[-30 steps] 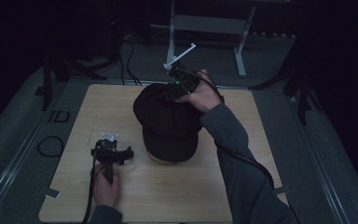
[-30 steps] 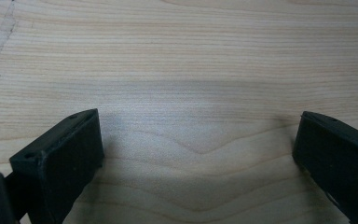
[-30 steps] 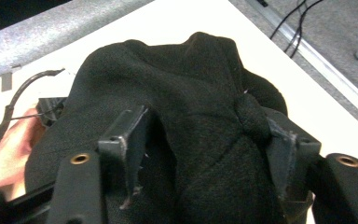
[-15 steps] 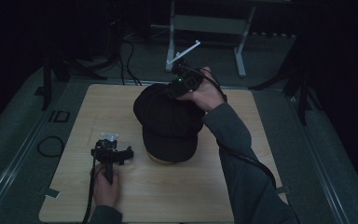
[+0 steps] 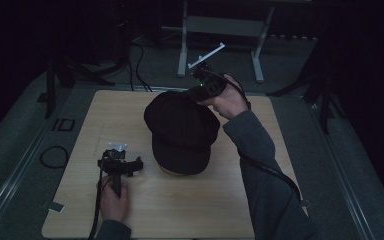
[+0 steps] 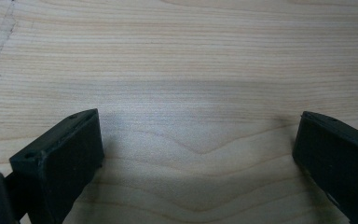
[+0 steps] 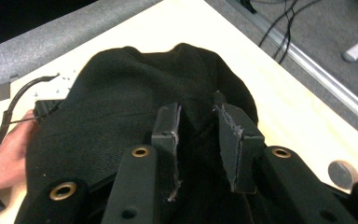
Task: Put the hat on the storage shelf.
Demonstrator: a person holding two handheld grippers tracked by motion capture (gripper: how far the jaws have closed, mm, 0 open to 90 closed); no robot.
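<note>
A black cap (image 5: 182, 130) lies mid-tabletop (image 5: 280, 130). The right tongs (image 7: 198, 123), having just been closing, pinch a fold at its far edge. The left tongs (image 5: 121, 162) rest just beside its brim, spread wide over bare wood.

- One black fabric cap (image 5: 182, 131) with a short brim, on the middle of the bench.
- One pale wooden bench (image 5: 80, 125).
- Two black two-jaw grippers: left gripper (image 5: 120, 165) near the front left corner, right gripper (image 7: 198, 126) at the cap's far side.
</note>
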